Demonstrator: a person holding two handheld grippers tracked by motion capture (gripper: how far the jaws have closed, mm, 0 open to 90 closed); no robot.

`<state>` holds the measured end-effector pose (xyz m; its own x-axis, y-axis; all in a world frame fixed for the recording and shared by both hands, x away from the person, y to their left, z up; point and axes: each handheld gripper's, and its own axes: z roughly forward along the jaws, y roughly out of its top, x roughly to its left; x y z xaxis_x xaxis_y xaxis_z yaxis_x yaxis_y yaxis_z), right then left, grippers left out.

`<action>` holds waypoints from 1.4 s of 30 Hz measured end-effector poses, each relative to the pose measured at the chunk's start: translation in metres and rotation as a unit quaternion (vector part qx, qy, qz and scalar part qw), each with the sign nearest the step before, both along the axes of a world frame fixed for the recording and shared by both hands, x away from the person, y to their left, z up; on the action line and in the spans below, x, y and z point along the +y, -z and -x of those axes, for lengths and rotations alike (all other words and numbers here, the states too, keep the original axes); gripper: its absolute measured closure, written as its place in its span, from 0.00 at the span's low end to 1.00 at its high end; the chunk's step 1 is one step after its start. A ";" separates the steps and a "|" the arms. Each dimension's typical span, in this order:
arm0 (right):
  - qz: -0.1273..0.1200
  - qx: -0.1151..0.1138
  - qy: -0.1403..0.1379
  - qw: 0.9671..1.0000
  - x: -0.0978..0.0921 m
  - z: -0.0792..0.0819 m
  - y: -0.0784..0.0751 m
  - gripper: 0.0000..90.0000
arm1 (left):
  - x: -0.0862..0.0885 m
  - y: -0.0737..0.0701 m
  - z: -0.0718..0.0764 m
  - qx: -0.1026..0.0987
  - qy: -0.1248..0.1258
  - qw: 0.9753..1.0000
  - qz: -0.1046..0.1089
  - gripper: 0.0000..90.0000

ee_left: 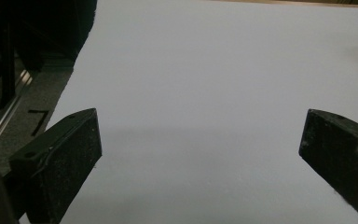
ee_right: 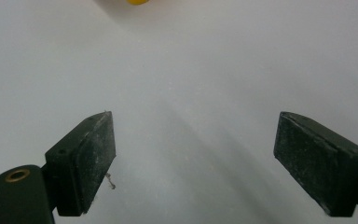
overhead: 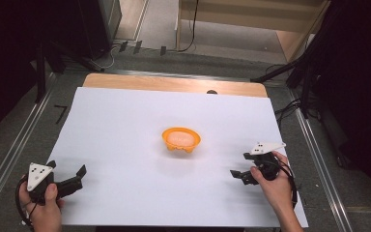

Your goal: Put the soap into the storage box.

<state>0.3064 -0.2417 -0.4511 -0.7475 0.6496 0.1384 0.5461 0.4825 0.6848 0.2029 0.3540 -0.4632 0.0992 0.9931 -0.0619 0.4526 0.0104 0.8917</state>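
Two hand-held grippers rest low at the near edge of a white sheet (overhead: 125, 121): the left gripper (overhead: 67, 175) and the right gripper (overhead: 240, 166), each with jaws spread wide and holding nothing. Between them, farther back at mid-sheet, sits an orange bowl (overhead: 181, 139), well apart from both

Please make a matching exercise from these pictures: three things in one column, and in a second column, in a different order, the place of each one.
Things:
1. orange bowl
2. left hand-held gripper
3. right hand-held gripper

Places:
A. near the right edge of the white sheet, jaws open
B. near the middle of the white sheet
C. at the near left corner of the white sheet, jaws open

Pairs: 1-B, 2-C, 3-A
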 end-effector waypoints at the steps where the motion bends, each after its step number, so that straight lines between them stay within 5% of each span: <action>1: -0.003 -0.003 0.004 1.000 -0.002 0.001 0.001 0.15 | 0.000 0.000 0.000 0.000 0.000 1.000 0.000 0.00; 14: -0.042 -0.045 0.054 0.997 -0.038 0.027 0.017 0.15 | 0.000 0.000 0.000 0.000 0.000 1.000 0.002 0.00; 29: -0.080 -0.045 0.106 0.990 -0.085 0.056 0.034 0.15 | 0.000 0.000 0.000 -0.002 0.001 1.000 0.000 0.00; 42: -0.093 -0.067 0.140 0.984 -0.104 0.074 0.037 0.15 | 0.002 0.000 0.001 -0.006 0.002 1.000 0.009 0.00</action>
<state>0.2327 -0.3461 -0.4881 -0.5630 0.8048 0.1877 0.5390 0.1854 0.8216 0.2018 0.3555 -0.4631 0.1033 0.9916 -0.0780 0.4422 0.0244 0.8966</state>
